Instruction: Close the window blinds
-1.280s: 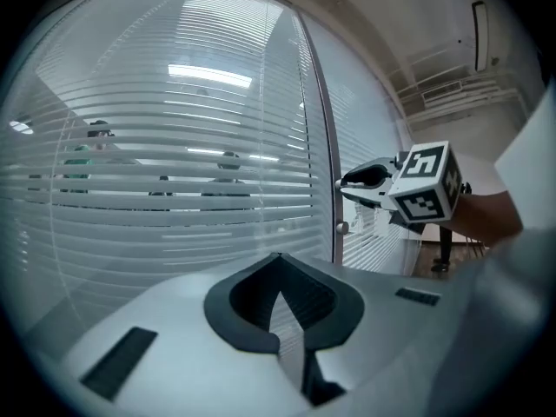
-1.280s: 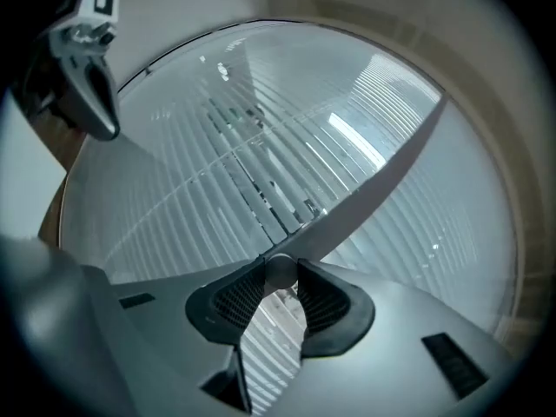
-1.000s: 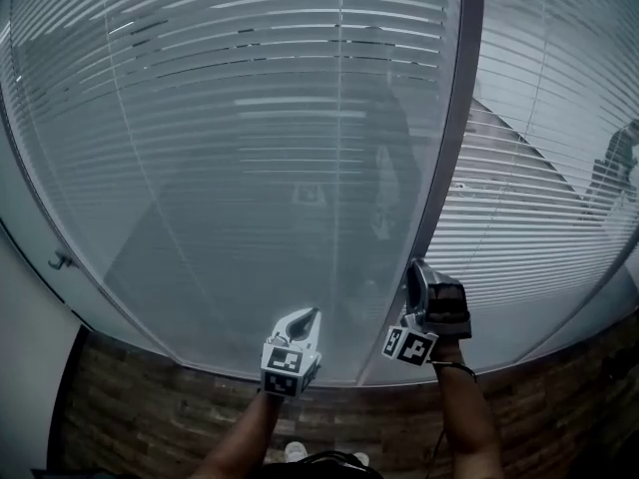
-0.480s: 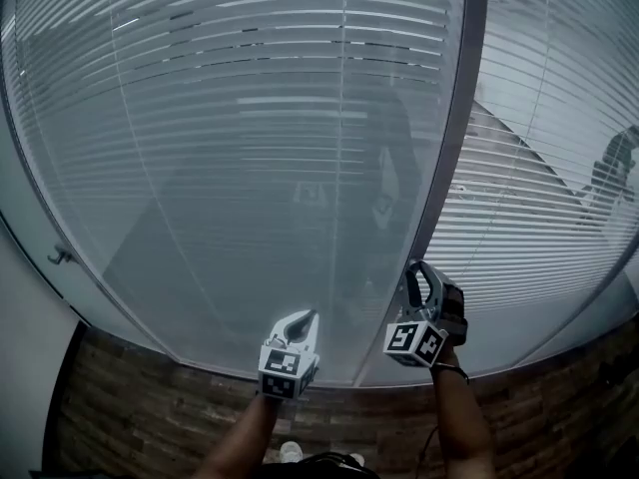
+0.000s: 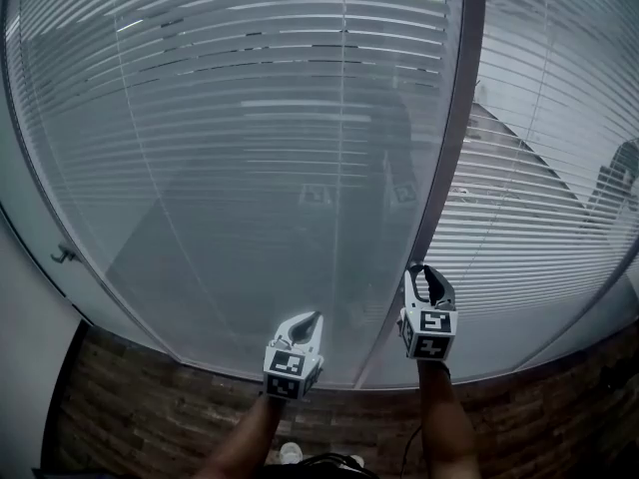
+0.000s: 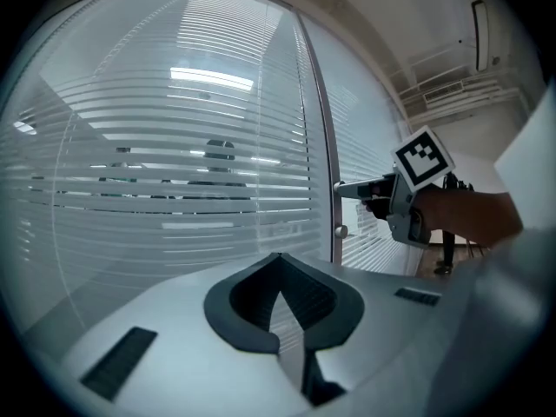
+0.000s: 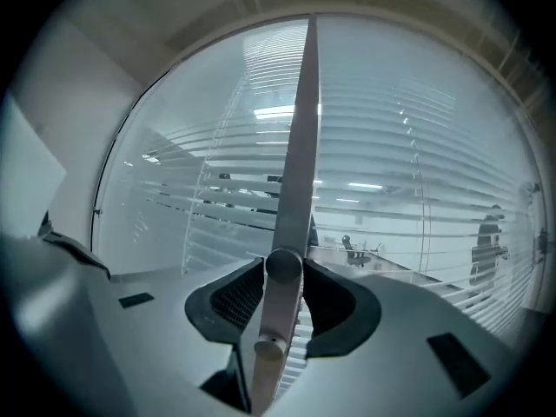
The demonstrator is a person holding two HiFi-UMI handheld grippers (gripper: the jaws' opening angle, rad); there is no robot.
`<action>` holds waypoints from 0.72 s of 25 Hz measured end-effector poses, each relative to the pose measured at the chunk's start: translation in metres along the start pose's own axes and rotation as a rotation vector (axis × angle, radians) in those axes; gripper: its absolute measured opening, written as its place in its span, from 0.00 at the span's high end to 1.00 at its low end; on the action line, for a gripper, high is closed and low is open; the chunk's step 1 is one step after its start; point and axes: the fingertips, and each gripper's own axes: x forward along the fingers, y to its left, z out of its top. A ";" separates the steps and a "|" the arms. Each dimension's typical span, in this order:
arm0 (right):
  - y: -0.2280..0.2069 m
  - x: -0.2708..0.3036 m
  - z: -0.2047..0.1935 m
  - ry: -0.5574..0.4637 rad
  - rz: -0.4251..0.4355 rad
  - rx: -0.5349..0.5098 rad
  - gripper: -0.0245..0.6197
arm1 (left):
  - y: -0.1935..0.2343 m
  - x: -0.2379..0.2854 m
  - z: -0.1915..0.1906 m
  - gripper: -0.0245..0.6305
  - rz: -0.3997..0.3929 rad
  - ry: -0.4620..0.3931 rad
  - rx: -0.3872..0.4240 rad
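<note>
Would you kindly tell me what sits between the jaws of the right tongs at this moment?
A round knob on the vertical frame post sits there. The right tongs clamp it from both sides, as the right gripper view shows.

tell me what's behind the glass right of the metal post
Horizontal blind slats, tilted partly open. Through their gaps show ceiling lights, what looks like an office chair, and a standing person. The slats cover most of the room beyond.
</note>
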 end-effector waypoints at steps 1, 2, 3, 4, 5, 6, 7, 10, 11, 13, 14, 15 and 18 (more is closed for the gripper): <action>-0.001 0.001 -0.001 0.001 -0.004 0.012 0.77 | 0.000 0.000 0.000 0.97 0.000 0.000 0.002; -0.002 0.000 -0.001 0.001 -0.007 0.018 0.77 | 0.000 0.001 -0.001 0.97 0.000 0.000 0.004; -0.002 -0.001 -0.001 0.004 -0.009 0.009 0.77 | 0.000 0.001 -0.001 0.97 0.001 0.001 0.005; -0.001 -0.002 0.001 0.013 -0.015 -0.030 0.77 | 0.001 0.000 -0.002 0.97 0.003 0.002 0.007; 0.000 -0.003 0.002 0.025 -0.022 -0.116 0.77 | 0.002 -0.001 -0.002 0.97 0.006 0.006 0.008; 0.002 -0.003 0.002 0.035 -0.031 -0.252 0.77 | 0.003 -0.001 -0.002 0.97 0.009 0.010 0.009; 0.004 -0.002 0.002 0.044 -0.038 -0.415 0.77 | 0.005 -0.002 -0.002 0.97 0.012 0.013 0.010; 0.012 -0.001 0.001 0.075 -0.044 -0.784 0.77 | 0.005 -0.003 -0.002 0.97 0.012 0.010 0.011; 0.013 -0.002 0.001 0.085 -0.043 -0.849 0.77 | 0.004 -0.004 -0.001 0.97 0.008 0.007 0.011; 0.013 -0.004 0.002 0.098 -0.044 -0.936 0.77 | -0.001 -0.003 0.003 0.97 -0.002 0.002 0.011; 0.012 -0.005 0.003 0.101 -0.047 -0.968 0.77 | -0.005 -0.002 0.006 0.97 -0.007 0.003 0.011; 0.010 -0.005 0.003 0.103 -0.051 -0.998 0.77 | -0.007 -0.001 0.008 0.97 -0.011 0.006 0.012; 0.007 -0.007 0.006 0.087 -0.071 -1.036 0.77 | -0.010 0.001 0.016 0.97 -0.007 -0.002 0.011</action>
